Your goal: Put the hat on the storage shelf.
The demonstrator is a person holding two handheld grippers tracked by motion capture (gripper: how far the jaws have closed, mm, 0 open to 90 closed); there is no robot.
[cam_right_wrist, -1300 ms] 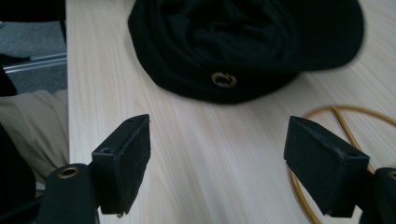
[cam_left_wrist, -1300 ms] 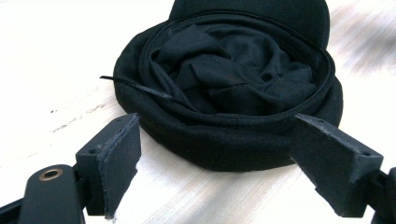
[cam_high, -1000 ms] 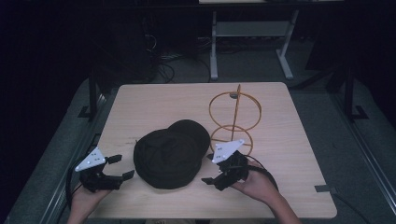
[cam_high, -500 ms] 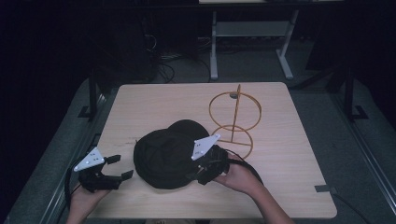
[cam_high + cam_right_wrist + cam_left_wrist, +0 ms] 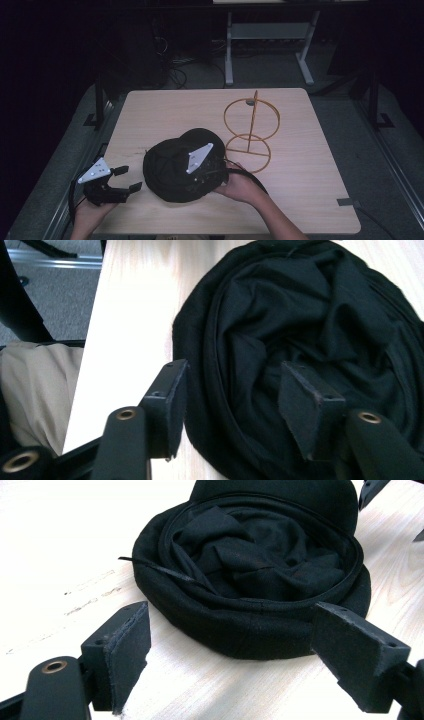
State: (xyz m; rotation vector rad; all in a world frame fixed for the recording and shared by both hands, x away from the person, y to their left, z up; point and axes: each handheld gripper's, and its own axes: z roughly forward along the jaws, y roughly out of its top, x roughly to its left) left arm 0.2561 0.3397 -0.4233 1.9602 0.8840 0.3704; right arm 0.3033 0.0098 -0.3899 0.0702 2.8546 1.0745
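straddling black cap (image 5: 310, 340) rim, right gripper (image 5: 230, 405) jaws wide | left gripper (image 5: 230, 650) jaws wide | no readable writing

We see pale wood-grain surface (image 5: 310, 200), rectangular, rounded corners; black cap (image 5: 175, 165) lies on it upside down, lining facing up, toward near-left part; orange wire stand (image 5: 250, 135) sits just right of cap, round base flat on wood, upright post and hoop above; grey floor (image 5: 390, 175) surrounds surface.
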